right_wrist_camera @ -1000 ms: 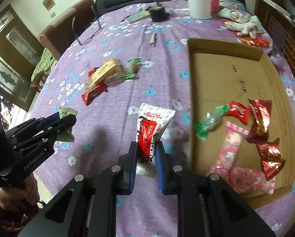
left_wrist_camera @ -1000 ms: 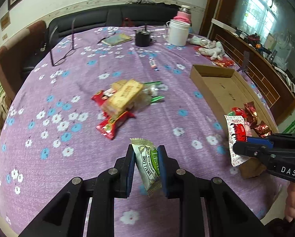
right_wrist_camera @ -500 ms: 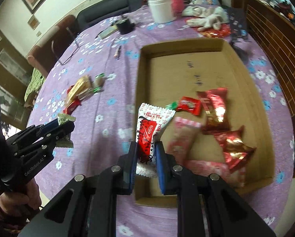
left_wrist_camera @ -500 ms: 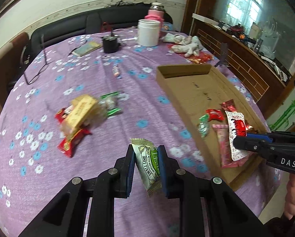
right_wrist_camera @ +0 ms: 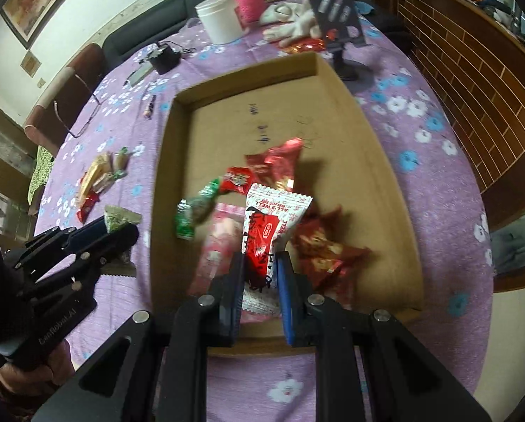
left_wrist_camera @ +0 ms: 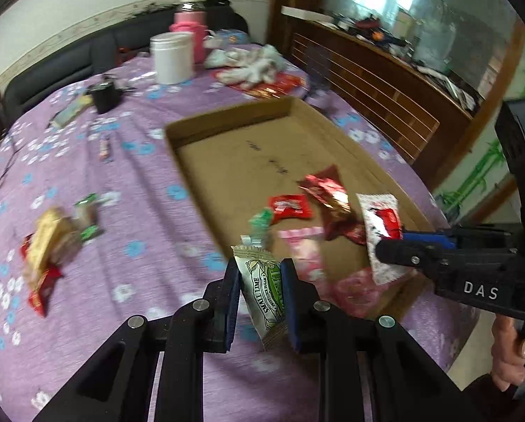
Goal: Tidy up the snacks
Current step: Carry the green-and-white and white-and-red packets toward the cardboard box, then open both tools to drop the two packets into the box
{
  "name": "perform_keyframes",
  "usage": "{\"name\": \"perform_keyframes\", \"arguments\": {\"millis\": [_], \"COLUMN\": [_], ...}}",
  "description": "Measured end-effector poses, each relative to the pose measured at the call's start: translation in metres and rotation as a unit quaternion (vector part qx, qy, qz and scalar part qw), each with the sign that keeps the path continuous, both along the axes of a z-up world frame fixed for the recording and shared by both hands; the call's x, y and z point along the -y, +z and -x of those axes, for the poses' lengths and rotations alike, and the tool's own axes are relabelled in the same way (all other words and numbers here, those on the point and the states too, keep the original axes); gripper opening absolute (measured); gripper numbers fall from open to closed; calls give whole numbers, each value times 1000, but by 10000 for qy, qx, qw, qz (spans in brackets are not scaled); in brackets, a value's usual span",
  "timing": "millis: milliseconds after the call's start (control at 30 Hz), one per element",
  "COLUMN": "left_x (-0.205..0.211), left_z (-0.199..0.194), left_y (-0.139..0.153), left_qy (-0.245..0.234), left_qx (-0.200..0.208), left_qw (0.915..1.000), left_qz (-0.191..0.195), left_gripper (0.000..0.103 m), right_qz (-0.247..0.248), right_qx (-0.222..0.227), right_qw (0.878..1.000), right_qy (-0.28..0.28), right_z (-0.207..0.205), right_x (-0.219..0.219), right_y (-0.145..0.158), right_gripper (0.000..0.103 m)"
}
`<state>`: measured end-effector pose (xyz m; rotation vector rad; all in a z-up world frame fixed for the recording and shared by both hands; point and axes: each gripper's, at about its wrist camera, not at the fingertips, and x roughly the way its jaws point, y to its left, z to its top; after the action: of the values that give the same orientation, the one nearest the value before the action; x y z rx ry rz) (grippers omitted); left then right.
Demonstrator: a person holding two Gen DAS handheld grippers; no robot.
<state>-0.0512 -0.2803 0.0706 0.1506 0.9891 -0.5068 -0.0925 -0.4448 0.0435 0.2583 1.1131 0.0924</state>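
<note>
Left wrist view. We see the left gripper [left_wrist_camera: 260,290] clamped on a green-and-white lime snack packet [left_wrist_camera: 264,292], held upright between the blue pads. The packet hangs above the purple flowered tablecloth [left_wrist_camera: 139,204], just short of the near left wall of the cardboard tray [left_wrist_camera: 192,176]. Inside the tray we note a small red packet [left_wrist_camera: 290,206], a green-wrapped candy [left_wrist_camera: 260,223], shiny red foil packets [left_wrist_camera: 327,190] and a pink packet [left_wrist_camera: 306,246]. At right the right gripper [left_wrist_camera: 390,242] pinches a white-and-red packet [left_wrist_camera: 380,227] above the tray's near right part; a hand [left_wrist_camera: 512,355] grips its handle. On the cloth at left lies a loose pile of snacks [left_wrist_camera: 50,246]. Farther back stand a white jar [left_wrist_camera: 172,57] and a pink flask [left_wrist_camera: 189,31]. The view is motion-blurred.

Right wrist view. We see the right gripper [right_wrist_camera: 260,276] closed tight on the white-and-red packet [right_wrist_camera: 269,225], which sits over the near half of the cardboard tray [right_wrist_camera: 375,161], above the pink packet [right_wrist_camera: 220,235] and red foil packets [right_wrist_camera: 324,246]. The green-wrapped candy [right_wrist_camera: 195,211] lies towards the tray's left wall. At left the left gripper [right_wrist_camera: 122,230] grasps the lime snack packet [right_wrist_camera: 120,219] over the cloth, just outside the tray's left wall. The snack pile [right_wrist_camera: 99,181] lies beyond it.
</note>
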Motion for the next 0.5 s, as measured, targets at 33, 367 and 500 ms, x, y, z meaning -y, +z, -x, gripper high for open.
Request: {"name": "perform_keyframes", "arguments": {"millis": [33, 367, 500], "left_x": [7, 47, 53], "left_z": [1, -5, -11], "left_y": [-3, -26, -30], "left_qy": [-73, -366, -371], "left_qx": [-18, -187, -206], "left_qw": [10000, 9989, 9987], "left_qz": [-30, -229, -272], "left_gripper": [23, 23, 23], "right_qz": [-6, 26, 98], "right_qx": [-31, -196, -192], "right_qw": [10000, 9998, 9997], "right_qy": [-27, 64, 86], "right_z": [0, -7, -17], "right_x": [3, 14, 13], "right_y": [-2, -14, -17], "right_gripper": [18, 17, 17]}}
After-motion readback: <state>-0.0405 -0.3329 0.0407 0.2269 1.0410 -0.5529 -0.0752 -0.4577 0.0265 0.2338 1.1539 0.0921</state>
